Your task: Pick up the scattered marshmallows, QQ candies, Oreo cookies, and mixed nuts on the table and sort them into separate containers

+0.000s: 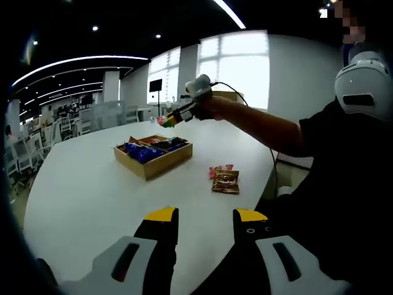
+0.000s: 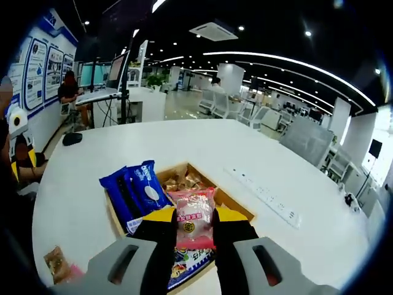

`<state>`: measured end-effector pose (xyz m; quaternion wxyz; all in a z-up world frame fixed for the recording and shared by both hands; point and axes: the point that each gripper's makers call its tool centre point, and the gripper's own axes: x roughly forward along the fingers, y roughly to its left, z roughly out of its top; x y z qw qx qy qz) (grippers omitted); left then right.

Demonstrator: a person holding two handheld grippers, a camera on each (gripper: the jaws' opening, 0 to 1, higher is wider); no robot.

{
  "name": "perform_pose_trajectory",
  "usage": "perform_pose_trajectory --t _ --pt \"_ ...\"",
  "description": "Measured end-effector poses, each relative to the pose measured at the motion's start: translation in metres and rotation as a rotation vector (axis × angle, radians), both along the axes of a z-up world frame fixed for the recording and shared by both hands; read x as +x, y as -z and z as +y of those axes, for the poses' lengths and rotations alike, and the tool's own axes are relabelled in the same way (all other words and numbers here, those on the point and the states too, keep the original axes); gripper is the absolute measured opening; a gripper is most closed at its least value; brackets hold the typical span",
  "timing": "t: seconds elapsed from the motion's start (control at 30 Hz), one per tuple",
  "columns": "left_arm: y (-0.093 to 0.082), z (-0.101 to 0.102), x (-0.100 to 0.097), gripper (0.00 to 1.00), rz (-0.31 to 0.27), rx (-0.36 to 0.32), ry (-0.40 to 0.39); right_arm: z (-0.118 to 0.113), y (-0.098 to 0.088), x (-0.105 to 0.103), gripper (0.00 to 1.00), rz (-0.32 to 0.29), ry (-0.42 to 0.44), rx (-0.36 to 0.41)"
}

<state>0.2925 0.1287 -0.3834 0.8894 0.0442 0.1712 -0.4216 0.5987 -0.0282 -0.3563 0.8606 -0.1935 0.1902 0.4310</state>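
The right tool [image 2: 194, 226] grips one pink, glossy candy packet [image 2: 194, 222] between its yellow-tipped jaws, held above the wooden tray [image 2: 239, 209]. In the right gripper view the tray is a shallow rectangular box with compartments; two blue Oreo packs [image 2: 135, 192] lie in its left section, and brownish wrapped pieces [image 2: 184, 181] fill the far one. A white power strip [image 2: 263, 195] lies on the round white counter [image 2: 202, 144] beyond the tray.

The left tool [image 1: 206, 215] stands open, its jaws apart and holding nothing, low over the counter. In the left gripper view two packets wait near the counter's edge: one brown nut packet [image 1: 226, 182] and one pink packet [image 1: 220, 169] touching it.
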Motion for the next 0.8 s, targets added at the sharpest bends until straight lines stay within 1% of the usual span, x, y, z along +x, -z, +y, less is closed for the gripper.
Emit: perform_pose_trajectory --t 0.23,0.57,0.6,0.7,0.77,0.8 --pt "-0.001 0.001 -0.001 0.41 -0.003 -0.003 -0.003 -0.003 0.001 0.019 0.19 0.013 0.022 -0.029" --pt "-0.002 0.002 -0.001 0.41 -0.002 0.005 -0.006 0.009 0.013 0.032 0.19 0.055 0.025 -0.069" --pt "-0.003 0.002 -0.001 0.40 -0.003 0.006 -0.006 0.009 0.014 0.039 0.19 0.060 0.024 -0.074" --pt "-0.004 0.002 -0.001 0.40 -0.003 0.008 -0.009 0.012 0.019 0.046 0.20 0.075 0.022 -0.091" --pt "-0.004 0.003 -0.001 0.40 -0.002 0.009 -0.010 0.011 0.021 0.060 0.20 0.084 0.022 -0.107" --pt "-0.003 0.003 -0.001 0.40 -0.001 0.009 -0.012 0.011 0.024 0.063 0.20 0.093 0.024 -0.116"
